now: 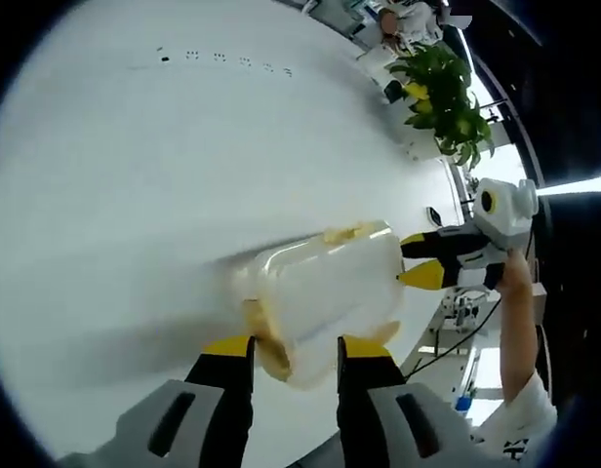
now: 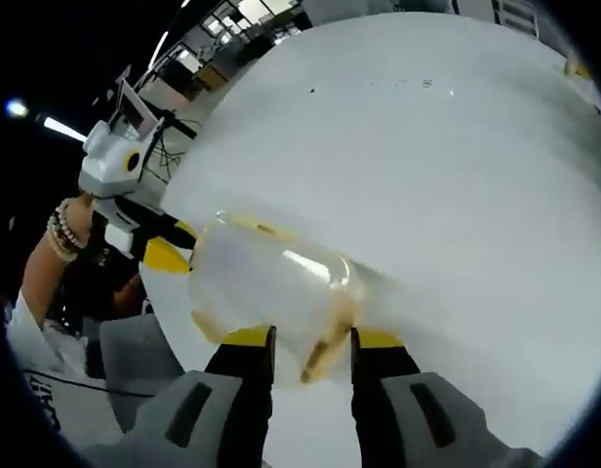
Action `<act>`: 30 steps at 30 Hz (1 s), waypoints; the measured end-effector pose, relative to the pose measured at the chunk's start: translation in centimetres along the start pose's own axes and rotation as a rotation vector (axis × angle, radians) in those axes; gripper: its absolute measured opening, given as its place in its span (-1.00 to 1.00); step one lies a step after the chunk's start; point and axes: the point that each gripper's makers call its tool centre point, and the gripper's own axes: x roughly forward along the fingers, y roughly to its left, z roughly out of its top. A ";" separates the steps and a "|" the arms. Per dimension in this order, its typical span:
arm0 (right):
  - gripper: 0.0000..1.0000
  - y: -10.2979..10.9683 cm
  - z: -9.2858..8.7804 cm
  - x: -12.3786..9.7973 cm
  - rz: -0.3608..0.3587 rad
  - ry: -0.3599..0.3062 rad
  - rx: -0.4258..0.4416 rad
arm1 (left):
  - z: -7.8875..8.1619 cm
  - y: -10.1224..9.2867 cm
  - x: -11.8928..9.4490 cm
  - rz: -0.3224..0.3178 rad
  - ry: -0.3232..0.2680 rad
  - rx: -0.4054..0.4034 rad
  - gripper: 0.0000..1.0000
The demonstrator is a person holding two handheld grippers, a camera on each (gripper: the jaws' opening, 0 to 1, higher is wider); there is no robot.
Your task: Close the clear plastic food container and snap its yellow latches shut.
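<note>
In the left gripper view we are seeing the left gripper [image 1: 296, 348] with its two yellow-tipped jaws standing a narrow way apart, bracketing the near end of the clear plastic container [image 1: 325, 288]. Whether the jaws are actually pressing on it we cannot tell, as the picture is blurred. A yellow latch [image 1: 266, 341] is showing at that end, between the jaw tips. The container is lying on the white table [image 1: 135, 195].

In the right gripper view we are seeing the right gripper [image 2: 310, 341] likewise with jaws narrowly parted at the opposite end of the container [image 2: 266, 278], where another yellow latch [image 2: 325, 351] is sitting between them; grip again unclear.

Each gripper is appearing in the other's view at the far end of the container. A hand [image 1: 515, 278] is holding the right one. Beyond the table edge a green plant [image 1: 442, 97] is standing.
</note>
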 end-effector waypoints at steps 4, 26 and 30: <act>-0.47 0.0 0.2 0.0 0.003 -0.002 0.024 | 0.1 0.3 0.0 0.012 0.003 -0.016 -0.54; -0.52 -0.6 0.7 -0.1 -0.012 0.000 0.046 | 0.1 0.7 0.4 0.032 0.022 -0.034 -0.68; -0.53 -0.7 0.8 -0.1 -0.012 -0.001 0.048 | 0.2 0.9 0.0 0.039 0.034 -0.064 -0.78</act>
